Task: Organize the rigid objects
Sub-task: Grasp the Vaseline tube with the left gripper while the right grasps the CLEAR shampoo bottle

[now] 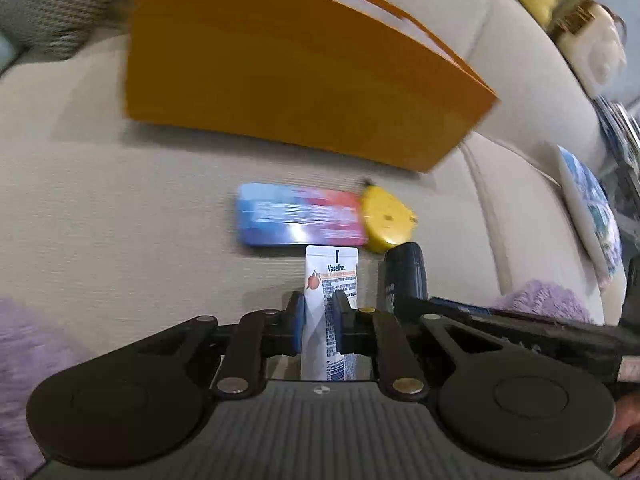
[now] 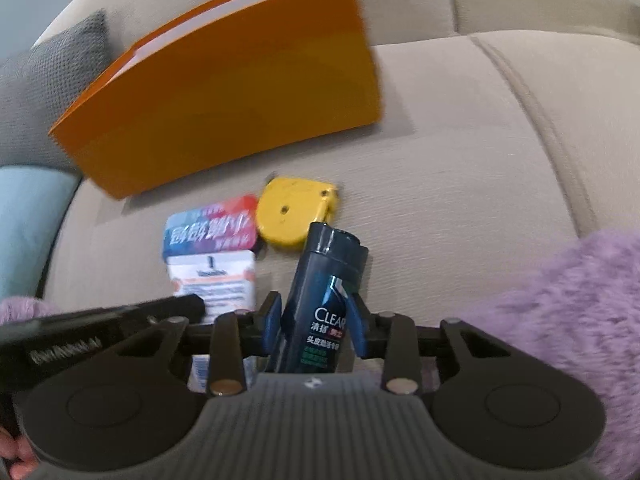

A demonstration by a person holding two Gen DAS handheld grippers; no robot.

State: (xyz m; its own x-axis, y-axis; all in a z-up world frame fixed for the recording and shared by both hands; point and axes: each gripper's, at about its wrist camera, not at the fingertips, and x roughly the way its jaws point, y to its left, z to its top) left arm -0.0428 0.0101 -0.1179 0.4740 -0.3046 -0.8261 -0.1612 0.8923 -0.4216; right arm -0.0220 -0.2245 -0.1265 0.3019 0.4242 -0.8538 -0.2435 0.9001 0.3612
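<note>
My left gripper (image 1: 319, 309) is shut on a white Vaseline tube (image 1: 331, 270), which sticks out forward between its blue pads (image 1: 297, 322). My right gripper (image 2: 316, 314) is shut on a dark blue Clear shampoo bottle (image 2: 324, 276) that stands tilted, cap away from me. The two grippers are side by side over the beige sofa seat (image 2: 460, 160). Just beyond them lie a blue-and-red flat tin (image 1: 300, 218) and a yellow tape measure (image 1: 386, 220), touching each other. Behind those stands an orange paper bag (image 1: 280, 72), its open top facing up.
Purple fluffy fabric (image 2: 560, 300) covers the seat's near right and near left. A grey cushion (image 2: 60, 80) and a light blue one (image 2: 28, 220) sit at the left end. A blue printed cushion (image 1: 592, 208) leans at the right end.
</note>
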